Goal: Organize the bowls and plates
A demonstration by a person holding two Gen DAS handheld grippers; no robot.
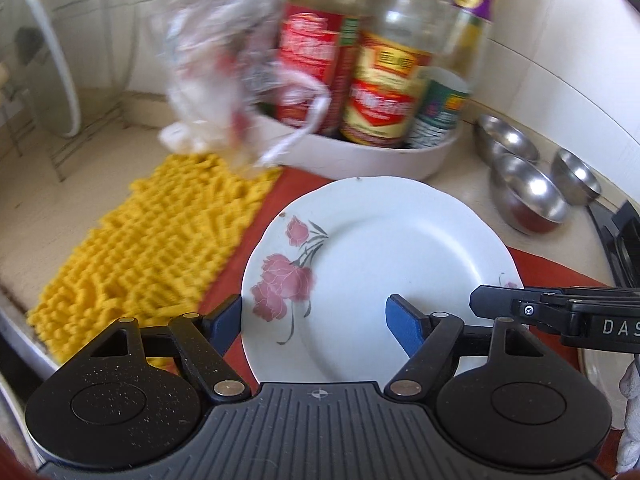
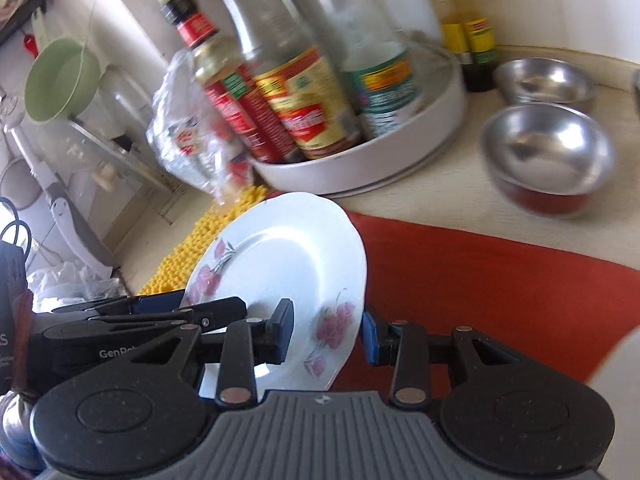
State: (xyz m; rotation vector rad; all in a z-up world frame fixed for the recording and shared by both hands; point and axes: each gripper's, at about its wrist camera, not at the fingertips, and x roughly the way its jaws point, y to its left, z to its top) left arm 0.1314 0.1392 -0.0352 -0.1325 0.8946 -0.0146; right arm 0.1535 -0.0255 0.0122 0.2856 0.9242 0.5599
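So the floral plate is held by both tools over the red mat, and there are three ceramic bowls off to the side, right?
Not quite: the bowls are shiny metal, not ceramic, as the left wrist view shows. The rest stands: the left tool and right tool both hold the floral plate over the red mat.

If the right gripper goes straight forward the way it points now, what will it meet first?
The white plate already sits between the fingers of the right gripper. Beyond it, probably the round tray of bottles, though depth is unclear.

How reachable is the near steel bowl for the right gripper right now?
Probably not yet. The right gripper is shut on the floral plate, so its jaws are occupied; otherwise the way over the red mat to the near steel bowl looks clear.
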